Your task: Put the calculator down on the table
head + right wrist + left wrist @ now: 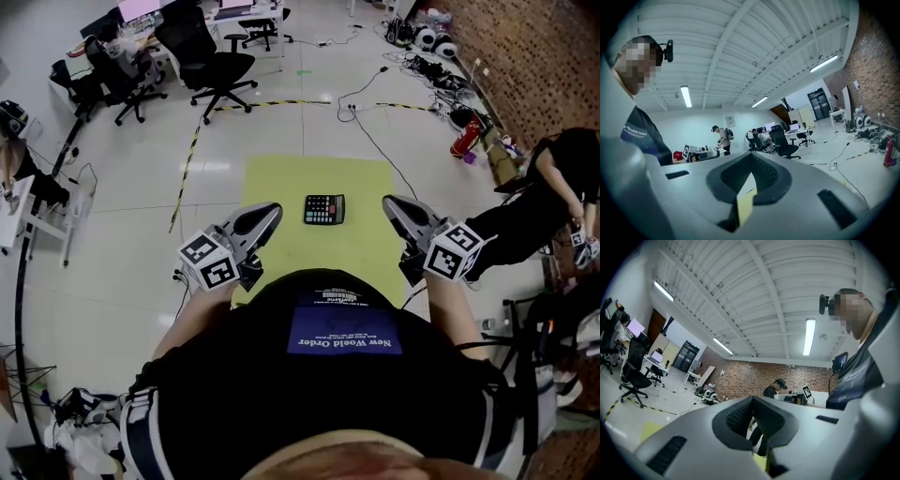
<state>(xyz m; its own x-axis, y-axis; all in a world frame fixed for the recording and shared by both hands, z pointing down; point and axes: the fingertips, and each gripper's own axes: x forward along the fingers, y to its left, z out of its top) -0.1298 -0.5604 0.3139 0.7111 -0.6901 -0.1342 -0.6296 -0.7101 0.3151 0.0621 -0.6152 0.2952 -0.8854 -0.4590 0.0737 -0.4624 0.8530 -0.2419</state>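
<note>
Worktop: yellow-green surface point(281, 187) straight ahead of the person. It carries one item only.
Left tongs: point(270, 214) held close to the body, over the near left edge of the worktop. The jaws meet at the tips, with nothing between the pads.
Right tongs: point(392, 204) held in the mirror position, at the near right edge. The pads are pressed together and empty.
Calculator: point(324, 209) lies flat and face up near the middle of the worktop. It sits between the two tong tips and apart from both, with neither touching it.
Step in hand: judged to be the end of the task. The calculator rests on the worktop under its own weight, and neither pair of tongs grips it, so the placement appears complete.
Next move: judged to call for no further grasp. Both tongs should stay clear of the calculator so that it is not nudged. If it needs repositioning, one pair of tongs must first open wider than the calculator body before approaching it.
</note>
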